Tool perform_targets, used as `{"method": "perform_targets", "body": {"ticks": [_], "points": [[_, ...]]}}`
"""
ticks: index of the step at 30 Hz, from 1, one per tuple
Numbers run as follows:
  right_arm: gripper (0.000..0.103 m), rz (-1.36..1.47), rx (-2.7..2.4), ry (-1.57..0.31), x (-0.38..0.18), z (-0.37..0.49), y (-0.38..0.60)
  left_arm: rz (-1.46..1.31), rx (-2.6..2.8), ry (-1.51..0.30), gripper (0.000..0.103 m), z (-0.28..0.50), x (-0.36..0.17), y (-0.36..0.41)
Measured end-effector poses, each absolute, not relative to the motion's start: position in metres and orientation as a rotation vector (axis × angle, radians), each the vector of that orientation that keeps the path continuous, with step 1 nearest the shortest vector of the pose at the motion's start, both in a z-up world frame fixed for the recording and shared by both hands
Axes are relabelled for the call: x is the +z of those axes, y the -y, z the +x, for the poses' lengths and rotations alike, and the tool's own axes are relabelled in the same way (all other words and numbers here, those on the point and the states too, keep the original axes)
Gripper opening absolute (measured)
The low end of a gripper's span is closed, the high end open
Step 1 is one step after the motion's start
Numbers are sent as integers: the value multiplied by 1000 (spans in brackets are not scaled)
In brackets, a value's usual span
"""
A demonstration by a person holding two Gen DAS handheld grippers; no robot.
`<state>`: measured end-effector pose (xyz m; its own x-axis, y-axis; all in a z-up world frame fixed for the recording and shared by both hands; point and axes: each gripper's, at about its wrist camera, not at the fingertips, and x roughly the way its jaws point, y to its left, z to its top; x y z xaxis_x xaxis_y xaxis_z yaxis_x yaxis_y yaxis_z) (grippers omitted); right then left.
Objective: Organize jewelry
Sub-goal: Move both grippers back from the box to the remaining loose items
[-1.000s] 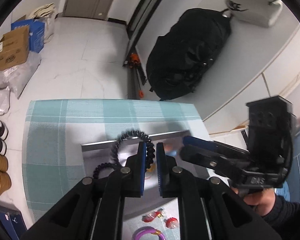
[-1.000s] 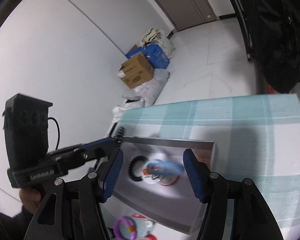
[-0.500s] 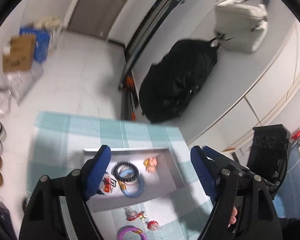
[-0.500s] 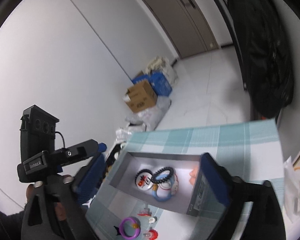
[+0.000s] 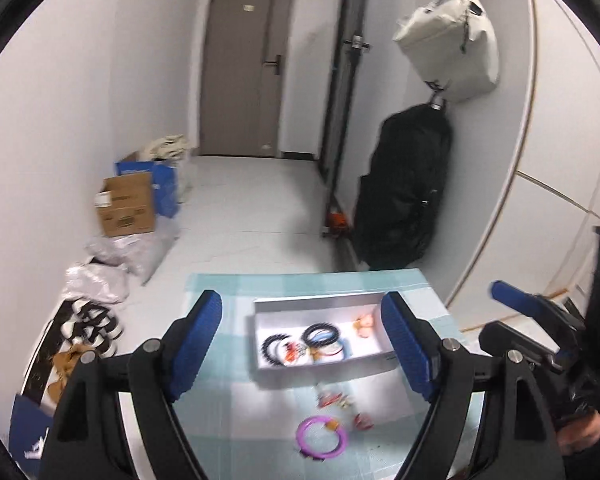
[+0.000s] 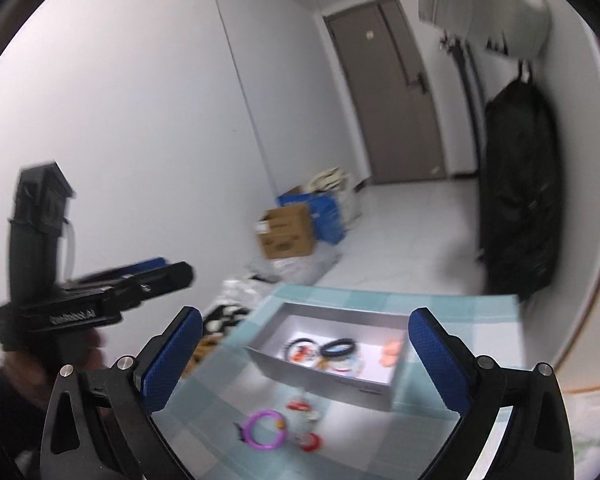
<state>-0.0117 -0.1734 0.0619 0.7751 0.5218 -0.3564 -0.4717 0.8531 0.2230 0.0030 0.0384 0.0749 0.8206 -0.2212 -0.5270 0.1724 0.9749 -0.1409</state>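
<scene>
A shallow grey tray point(image 5: 384, 363) with a white floor sits on the worktop point(image 5: 220, 288), which is covered in a pale teal checked cloth, and it holds most of the jewelry: a black beaded bracelet point(image 5: 271, 350) at its left end, a second black beaded bracelet point(image 5: 322, 333) lying over a blue bangle point(image 5: 342, 350) near the middle, small red and orange pieces between them, and a peach-coloured piece point(image 5: 363, 325) at the right end. The tray's long axis runs left to right across the left wrist view, its near wall facing the cameras; in the right wrist view it sits skewed, with one corner nearest. On the cloth in front of the tray, apart from it, lie a purple ring-shaped bangle point(image 5: 321, 438) and a few small red items point(image 5: 332, 399); blur keeps me from saying just what those are, possibly clips or earrings. The left claw point(image 5: 304, 350) stands wide open with nothing between its blue pads, having just opened, and the right claw point(image 6: 306, 364) is spread as wide as it goes, also empty. Both hang above the near side of the worktop, clear of the tray and the loose pieces. Bare cloth lies left of the tray and beyond it to the far edge, where the tiled floor point(image 5: 252, 208) begins.
</scene>
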Motion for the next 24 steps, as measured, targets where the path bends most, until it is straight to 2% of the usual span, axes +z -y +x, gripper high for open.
{"method": "perform_targets", "body": {"ticks": [5,9,12,24], "points": [[103,87,522,-431,51,-28,169,-109,-111,-542,78,-18,68,-42],[103,34,459,-418,45,-36,164,-28,-91,-596,78,-20,55,-28],[103,3,396,-364,40,-45,166,-73,-105,-676,78,-14,41,-31],[103,20,406,-497,19,-28,169,-115,-205,-718,78,-13,17,-27]]}}
